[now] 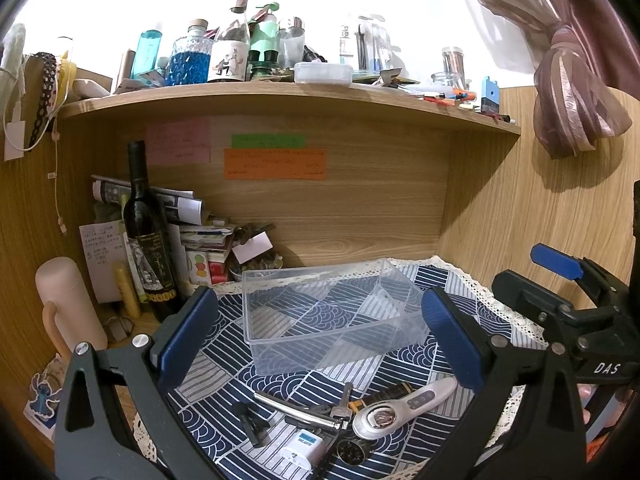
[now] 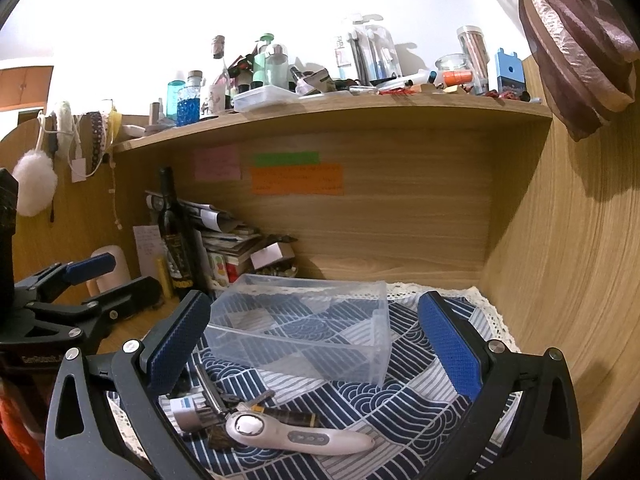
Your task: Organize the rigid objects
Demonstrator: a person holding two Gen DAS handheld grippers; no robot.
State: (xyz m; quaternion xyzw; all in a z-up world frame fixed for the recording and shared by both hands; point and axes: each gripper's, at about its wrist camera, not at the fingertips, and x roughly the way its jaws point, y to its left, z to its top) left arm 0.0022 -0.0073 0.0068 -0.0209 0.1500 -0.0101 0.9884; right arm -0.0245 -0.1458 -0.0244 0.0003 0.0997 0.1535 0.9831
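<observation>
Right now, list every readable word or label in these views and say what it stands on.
"DAS": right hand-held gripper, on its body.
"harks", partly readable: clear package on the shelf.
Sticky notes, wine bottle label, left hand-held gripper lettering: too blurred to read.

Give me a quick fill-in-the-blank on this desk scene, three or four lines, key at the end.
1. The clear plastic box on the patterned cloth holds ____.
2. The jaws of the left gripper and the right gripper are both ____.
3. The keys lie ____ the box, on the cloth.
4. The topmost sticky note on the back panel is ____.

Missing words: nothing; open; outside; green
</observation>
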